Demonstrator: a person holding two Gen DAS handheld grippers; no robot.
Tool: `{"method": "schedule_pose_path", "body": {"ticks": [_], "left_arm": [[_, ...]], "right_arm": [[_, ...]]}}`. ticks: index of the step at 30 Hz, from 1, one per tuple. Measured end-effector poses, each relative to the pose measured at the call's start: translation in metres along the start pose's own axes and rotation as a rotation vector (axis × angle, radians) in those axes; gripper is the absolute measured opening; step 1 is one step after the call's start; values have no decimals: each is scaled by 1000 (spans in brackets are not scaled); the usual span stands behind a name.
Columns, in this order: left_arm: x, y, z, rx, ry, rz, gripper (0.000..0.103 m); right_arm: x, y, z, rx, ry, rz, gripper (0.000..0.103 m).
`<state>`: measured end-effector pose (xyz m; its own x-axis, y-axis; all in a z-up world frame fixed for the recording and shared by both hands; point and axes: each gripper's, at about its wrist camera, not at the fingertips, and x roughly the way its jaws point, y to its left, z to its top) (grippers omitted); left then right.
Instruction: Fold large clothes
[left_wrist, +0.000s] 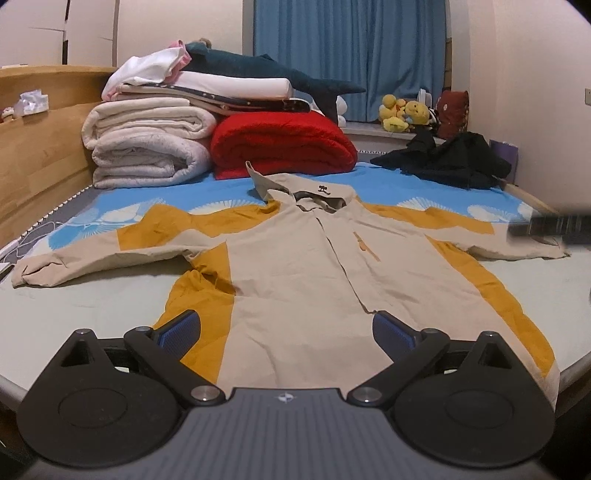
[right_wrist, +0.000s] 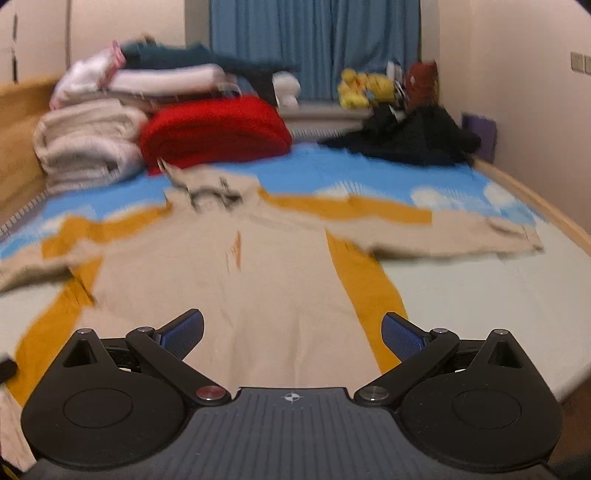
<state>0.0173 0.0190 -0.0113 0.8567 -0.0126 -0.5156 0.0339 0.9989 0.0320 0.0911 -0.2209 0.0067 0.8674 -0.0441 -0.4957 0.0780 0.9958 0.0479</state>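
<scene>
Warm indoor light, right view motion-blurred, fisheye edges

Matt creased cloth jacket (left_wrist: 295, 266); fluffy red blanket (left_wrist: 282, 146); smooth wooden headboard (left_wrist: 37, 147)

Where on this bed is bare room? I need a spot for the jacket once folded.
Free: pale sheet below each sleeve, beside the jacket body, left and right. Crowded: the far end, with white blankets, red blanket and dark clothes.
</scene>
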Motion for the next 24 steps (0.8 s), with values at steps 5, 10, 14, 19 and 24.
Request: {"method": "schedule_pose_path", "body": {"ticks": [5, 10, 14, 19, 24], "left_arm": [[4, -2, -1, 8, 26, -9, 101], [6, -8, -3, 36, 34, -32, 101], [9, -12, -6, 46, 43, -38, 101], [10, -11, -5, 47, 50, -38, 101], [12, -9, -6, 35, 61, -36, 101]], "right_arm": [[-8, -28, 35, 52, -99, -8, 102], [2, -34, 6, 28, -33, -15, 102], [14, -41, -8, 164, 76, 18, 102], [16, -39, -18, 150, 109, 9, 102], [17, -33, -21, 118, 112, -1, 102]]}}
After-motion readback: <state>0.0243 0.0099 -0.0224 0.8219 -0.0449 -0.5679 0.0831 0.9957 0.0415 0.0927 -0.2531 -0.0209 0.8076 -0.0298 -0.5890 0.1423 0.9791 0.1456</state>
